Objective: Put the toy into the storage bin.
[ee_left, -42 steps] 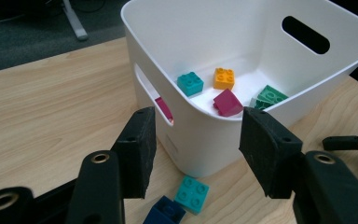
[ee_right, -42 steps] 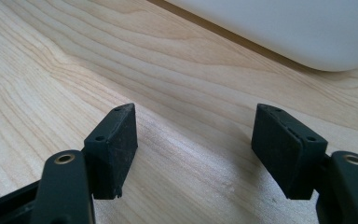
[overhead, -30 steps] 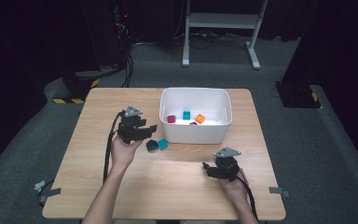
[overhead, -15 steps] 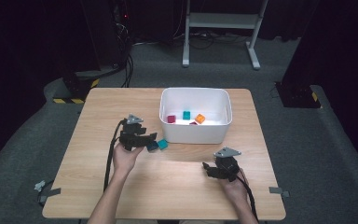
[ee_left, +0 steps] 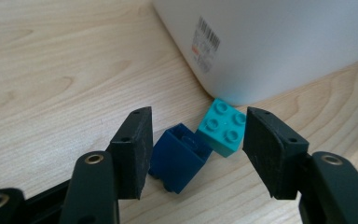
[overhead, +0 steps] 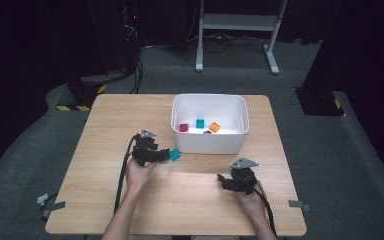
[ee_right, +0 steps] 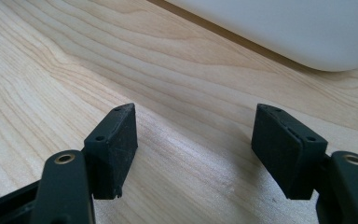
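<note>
My left gripper [ee_left: 193,154] had its jaws parted, and they had just been opening a little wider. Two bricks lay between them on the wood, neither pressed by a pad: a dark blue brick [ee_left: 177,158] close to the jaw at nine o'clock, tipped on an edge, and a teal brick [ee_left: 221,126] studs-up near the jaw at three o'clock. The two bricks touched at a corner. Just past the teal brick, at twelve o'clock, stood the curved wall of the white bin [ee_left: 279,42], with a barcode label on it.

My right gripper [ee_right: 193,149] was held wide apart over bare table [ee_right: 51,70], with nothing between the jaws.

From the high view, the bin held a magenta brick [overhead: 183,127], another teal one [overhead: 200,122] and an orange one [overhead: 214,126].
</note>
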### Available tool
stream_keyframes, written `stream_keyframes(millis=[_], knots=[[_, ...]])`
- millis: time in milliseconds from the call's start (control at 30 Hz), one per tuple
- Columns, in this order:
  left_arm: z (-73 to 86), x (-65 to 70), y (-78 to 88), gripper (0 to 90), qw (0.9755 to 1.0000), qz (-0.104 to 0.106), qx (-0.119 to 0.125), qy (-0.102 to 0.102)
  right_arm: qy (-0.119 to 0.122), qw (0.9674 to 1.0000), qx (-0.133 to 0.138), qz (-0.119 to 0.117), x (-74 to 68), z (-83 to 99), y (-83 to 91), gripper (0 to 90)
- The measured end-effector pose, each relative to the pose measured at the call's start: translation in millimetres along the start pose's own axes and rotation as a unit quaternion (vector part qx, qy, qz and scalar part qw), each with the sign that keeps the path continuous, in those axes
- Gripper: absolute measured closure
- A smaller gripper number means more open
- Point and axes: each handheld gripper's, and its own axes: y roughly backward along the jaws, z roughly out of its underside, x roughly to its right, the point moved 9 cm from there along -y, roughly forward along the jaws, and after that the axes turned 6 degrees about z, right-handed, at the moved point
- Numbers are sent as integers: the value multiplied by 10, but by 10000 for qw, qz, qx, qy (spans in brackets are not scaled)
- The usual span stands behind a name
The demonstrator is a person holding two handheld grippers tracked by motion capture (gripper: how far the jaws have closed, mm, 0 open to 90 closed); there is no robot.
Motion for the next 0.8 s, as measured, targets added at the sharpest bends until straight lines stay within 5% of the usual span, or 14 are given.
stream_keyframes(millis=[800], knots=[[216,-187,-264,425,9989,-251,-259,304,-3,10000,0,-1,-1,0,0,312]])
